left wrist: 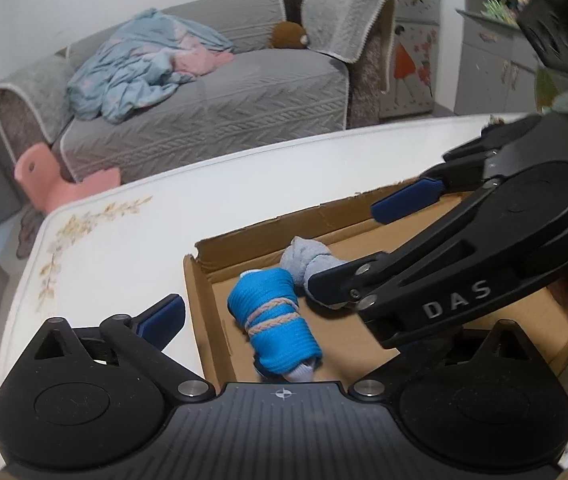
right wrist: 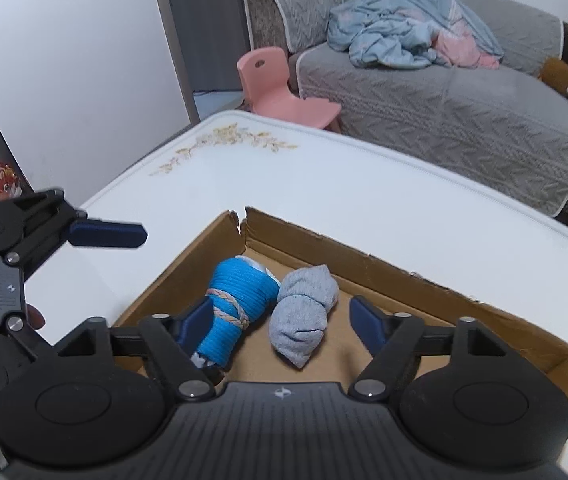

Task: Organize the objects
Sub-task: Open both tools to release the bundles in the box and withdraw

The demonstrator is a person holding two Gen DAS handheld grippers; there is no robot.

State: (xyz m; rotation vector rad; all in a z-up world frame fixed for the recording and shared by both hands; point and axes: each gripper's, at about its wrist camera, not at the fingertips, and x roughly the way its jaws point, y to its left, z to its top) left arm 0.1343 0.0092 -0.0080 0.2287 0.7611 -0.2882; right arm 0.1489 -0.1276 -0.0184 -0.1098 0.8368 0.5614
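A shallow cardboard box (left wrist: 244,246) (right wrist: 363,258) sits on the white table. Inside lie a rolled blue sock bundle (left wrist: 274,320) (right wrist: 238,300) tied with a braided band, and a rolled grey sock bundle (left wrist: 303,262) (right wrist: 303,316) beside it. My right gripper (right wrist: 284,324) is open over the box, its fingers either side of both bundles, holding nothing. It also shows in the left wrist view (left wrist: 359,244). My left gripper (left wrist: 280,312) is open and empty above the box's left wall; its one finger (right wrist: 108,233) shows in the right wrist view.
The white table (left wrist: 132,248) (right wrist: 323,196) has a floral print at its corner. Beyond it stand a grey sofa (left wrist: 212,92) (right wrist: 443,108) with a blue blanket and a pink child's chair (right wrist: 280,88). Cabinets stand at the right in the left wrist view.
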